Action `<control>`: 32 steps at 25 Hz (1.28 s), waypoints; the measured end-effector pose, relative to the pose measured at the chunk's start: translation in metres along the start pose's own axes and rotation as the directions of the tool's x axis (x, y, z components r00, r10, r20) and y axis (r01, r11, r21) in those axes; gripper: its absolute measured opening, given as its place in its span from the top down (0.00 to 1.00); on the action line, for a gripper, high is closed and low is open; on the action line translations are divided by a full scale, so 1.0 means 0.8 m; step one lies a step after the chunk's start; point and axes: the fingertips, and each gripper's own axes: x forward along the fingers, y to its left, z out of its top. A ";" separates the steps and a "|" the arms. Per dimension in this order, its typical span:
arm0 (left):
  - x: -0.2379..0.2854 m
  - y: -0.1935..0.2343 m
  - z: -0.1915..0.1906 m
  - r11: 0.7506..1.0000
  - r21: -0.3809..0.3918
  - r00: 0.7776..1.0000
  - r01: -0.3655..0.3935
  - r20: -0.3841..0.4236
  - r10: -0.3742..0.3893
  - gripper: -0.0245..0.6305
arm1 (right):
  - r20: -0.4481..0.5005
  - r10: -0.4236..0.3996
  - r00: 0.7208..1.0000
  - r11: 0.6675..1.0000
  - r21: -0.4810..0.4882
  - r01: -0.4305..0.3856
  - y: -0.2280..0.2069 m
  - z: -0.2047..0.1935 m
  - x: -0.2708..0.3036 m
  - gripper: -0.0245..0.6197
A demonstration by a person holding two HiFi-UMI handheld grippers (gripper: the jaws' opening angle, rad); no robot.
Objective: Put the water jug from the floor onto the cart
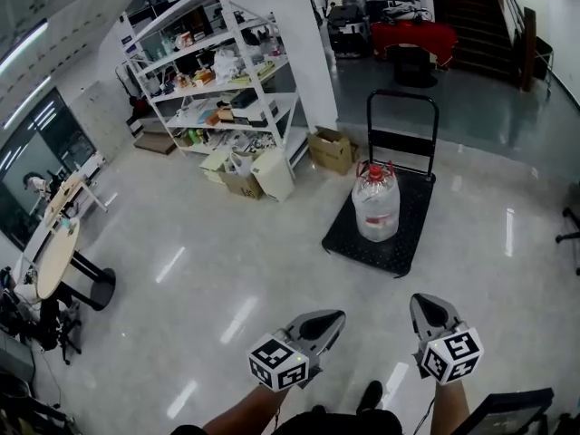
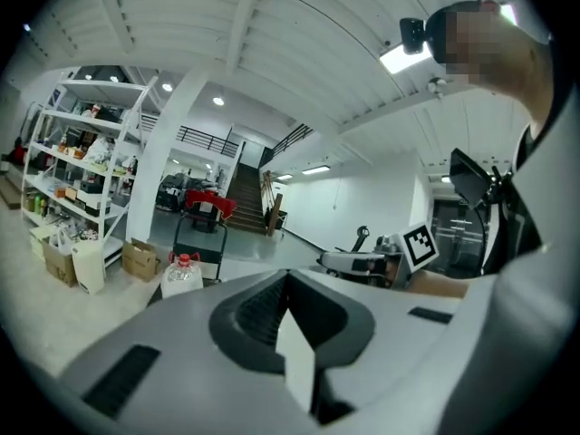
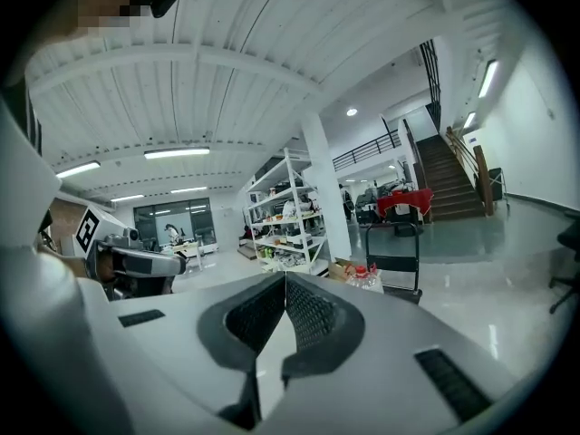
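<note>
Glossy pale floor [image 1: 227,243] fills the head view; nearest, at the bottom edge, two forearms carry the tools side by side, well clear of one another. On the left, the left hand-held gripper [image 1: 337,316] has its jaws pressed together with nothing between them; its own view shows the two dark pads meeting at the tip [image 2: 288,275]. On the right, the right hand-held gripper [image 1: 422,300] is likewise pressed together and empty; its view shows the pads closed in one line [image 3: 285,277]. Both point away over bare floor, neither touching anything.

Further on, ahead of the gap between the two tools and well apart from both, the black cart [image 1: 410,234] stands on the floor with its handle at the far end; the jug [image 1: 375,202] stands upright on the cart's deck, clear-walled with a red top. From the left gripper view the jug [image 2: 182,275] sits left of the jaw tip; from the right gripper view it [image 3: 362,277] sits just right of the tip, beside the cart [image 3: 396,263].

Beyond the cart, left of it, a cardboard box [image 1: 331,149] lies by a white pillar; a loaded white shelf [image 1: 217,71] rises further left; stairs [image 1: 476,16] climb at the far right.
</note>
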 end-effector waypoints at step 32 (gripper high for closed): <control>-0.403 -0.379 -0.193 1.000 0.010 1.000 0.009 0.028 -0.010 0.96 | -0.001 -0.076 0.997 0.997 0.033 0.076 0.358 -0.179 -0.509 0.96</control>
